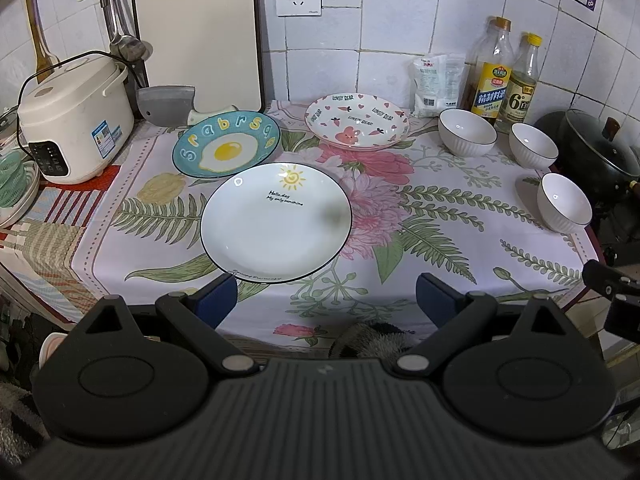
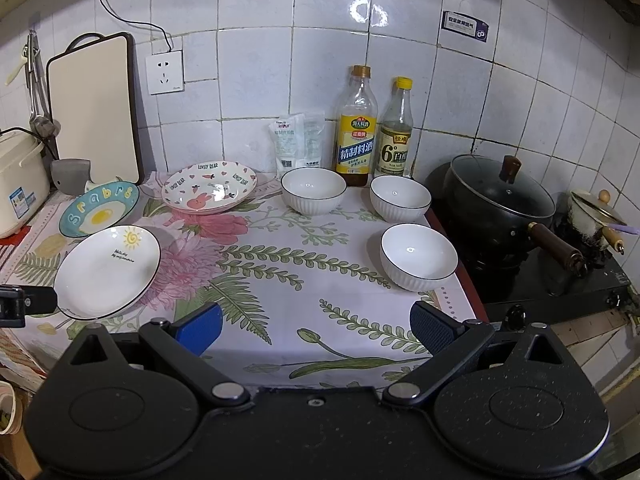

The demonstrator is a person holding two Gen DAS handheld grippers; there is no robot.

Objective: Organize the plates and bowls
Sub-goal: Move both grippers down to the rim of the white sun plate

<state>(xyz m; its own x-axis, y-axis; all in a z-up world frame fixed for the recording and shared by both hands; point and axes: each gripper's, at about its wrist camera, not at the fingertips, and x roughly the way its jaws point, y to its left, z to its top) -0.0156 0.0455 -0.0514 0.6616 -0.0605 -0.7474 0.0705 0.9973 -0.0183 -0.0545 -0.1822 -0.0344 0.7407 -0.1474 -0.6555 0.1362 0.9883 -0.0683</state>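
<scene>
Lying flat, sun plate [image 1: 276, 222]; bowls [image 2: 419, 257] upright; both hand-held grippers [image 1: 326, 300] [image 2: 316, 326] released, empty

Left gripper [image 1: 326, 300] with jaws spread wide before a white sun plate [image 1: 276, 222], blue egg plate [image 1: 226, 144] and pink bunny plate [image 1: 357, 126] behind, three white bowls [image 1: 467, 132] at right on floral cloth [image 1: 432, 240], rice cooker [image 1: 76, 120] at left

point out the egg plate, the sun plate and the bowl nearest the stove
egg plate [image 1: 226, 148]: left wrist view, on the yolk
sun plate [image 1: 276, 224]: left wrist view, bare centre
nearest bowl [image 2: 418, 257]: right wrist view, inside bottom
</scene>
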